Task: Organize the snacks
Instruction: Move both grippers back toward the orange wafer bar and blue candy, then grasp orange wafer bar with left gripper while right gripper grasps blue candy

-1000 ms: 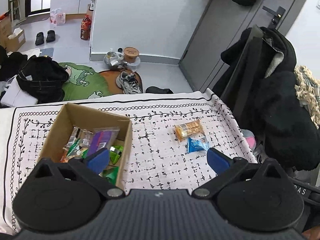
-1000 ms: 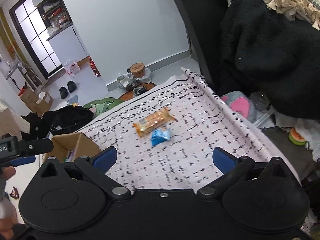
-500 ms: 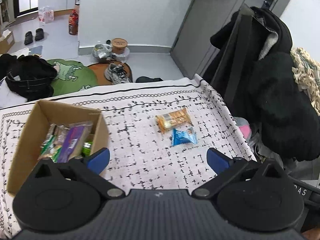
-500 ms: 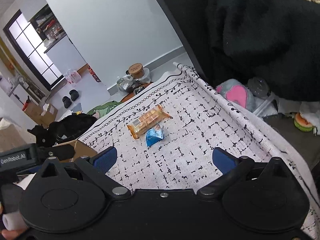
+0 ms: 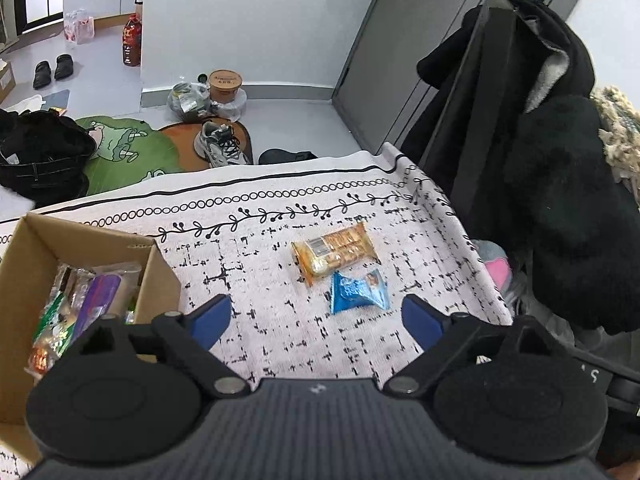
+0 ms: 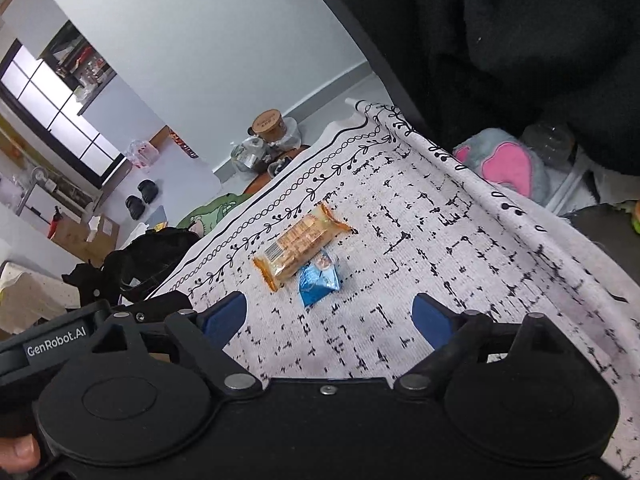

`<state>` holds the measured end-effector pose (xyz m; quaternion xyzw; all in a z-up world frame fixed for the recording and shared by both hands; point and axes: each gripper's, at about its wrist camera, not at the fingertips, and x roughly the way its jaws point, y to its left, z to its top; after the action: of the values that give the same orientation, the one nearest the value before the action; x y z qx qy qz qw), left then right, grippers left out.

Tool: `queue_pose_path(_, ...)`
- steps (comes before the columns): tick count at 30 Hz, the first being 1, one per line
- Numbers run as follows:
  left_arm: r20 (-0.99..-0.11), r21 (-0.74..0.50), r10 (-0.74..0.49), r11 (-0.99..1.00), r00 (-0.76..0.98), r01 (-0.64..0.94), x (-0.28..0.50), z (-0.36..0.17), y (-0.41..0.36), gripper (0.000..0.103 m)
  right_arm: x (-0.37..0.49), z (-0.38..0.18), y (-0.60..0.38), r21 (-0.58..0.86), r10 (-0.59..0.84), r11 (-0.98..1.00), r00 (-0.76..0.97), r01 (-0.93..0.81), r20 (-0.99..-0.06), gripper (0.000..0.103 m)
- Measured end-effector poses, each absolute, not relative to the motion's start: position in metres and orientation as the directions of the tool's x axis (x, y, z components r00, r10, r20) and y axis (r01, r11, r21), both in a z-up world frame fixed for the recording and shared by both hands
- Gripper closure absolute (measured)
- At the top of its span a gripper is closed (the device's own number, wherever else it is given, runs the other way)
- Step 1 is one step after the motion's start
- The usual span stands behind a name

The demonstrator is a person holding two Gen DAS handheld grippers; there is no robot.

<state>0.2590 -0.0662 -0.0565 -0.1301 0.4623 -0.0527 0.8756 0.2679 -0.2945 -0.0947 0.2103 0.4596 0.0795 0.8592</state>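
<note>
An orange cracker packet (image 5: 335, 249) and a small blue snack packet (image 5: 359, 291) lie side by side on the patterned white cloth (image 5: 280, 320); both also show in the right wrist view, the orange packet (image 6: 302, 242) and the blue packet (image 6: 319, 281). A cardboard box (image 5: 158, 276) at the left holds several wrapped snacks (image 5: 80, 304). My left gripper (image 5: 316, 320) is open and empty, just short of the blue packet. My right gripper (image 6: 330, 318) is open and empty, just short of the same packets. The left gripper's body (image 6: 56, 346) shows at the right view's left edge.
Black coats (image 5: 560, 200) hang on a rack at the cloth's right edge. A pink and grey plush (image 6: 508, 164) lies beyond that edge. On the floor behind are a sneaker (image 5: 220, 146), a green mat (image 5: 120, 152), a black bag (image 5: 40, 156) and a tub (image 5: 226, 84).
Both grippers have moved forward and right toward the two loose packets, which now lie closer between the fingers. The box has slid toward the left edge of the left view. Both stay open.
</note>
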Motion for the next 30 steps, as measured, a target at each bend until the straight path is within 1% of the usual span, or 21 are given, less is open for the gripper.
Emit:
queue_pose_path(5, -0.797, -0.290, -0.222, 0.957, 0.562, -0.033, 0.276, -0.066, -0.062, 0.014, 0.284, -0.107, -0.288, 0.432, 0.332, 0.900, 0.539, 0.066, -0.774, 0.015)
queue_pose_path(11, -0.802, -0.298, -0.215, 0.953, 0.557, -0.061, 0.295, -0.079, -0.057, 0.024, 0.300, -0.119, -0.279, 0.419, 0.331, 0.906, 0.517, 0.059, -0.789, 0.016)
queue_pose_path(13, -0.805, -0.304, -0.213, 0.950, 0.553, -0.076, 0.301, -0.084, -0.054, 0.030, 0.306, -0.124, -0.276, 0.415, 0.328, 0.907, 0.509, 0.064, -0.796, 0.016)
queue_pose_path(15, -0.807, -0.311, -0.213, 0.946, 0.551, -0.089, 0.307, -0.089, -0.051, 0.033, 0.310, -0.127, -0.275, 0.417, 0.331, 0.907, 0.504, 0.064, -0.798, 0.016)
queue_pose_path(23, -0.810, -0.320, -0.216, 0.942, 0.546, -0.103, 0.323, -0.101, -0.046, 0.033, 0.331, -0.144, -0.266, 0.411, 0.332, 0.909, 0.475, 0.070, -0.815, 0.019)
queue_pose_path(28, -0.810, -0.323, -0.215, 0.940, 0.545, -0.109, 0.331, -0.106, -0.045, 0.033, 0.343, -0.152, -0.256, 0.418, 0.346, 0.906, 0.463, 0.061, -0.816, 0.026)
queue_pose_path(30, -0.812, -0.323, -0.216, 0.940, 0.542, -0.108, 0.335, -0.110, -0.044, 0.033, 0.345, -0.156, -0.254, 0.427, 0.350, 0.901, 0.462, 0.070, -0.815, 0.034)
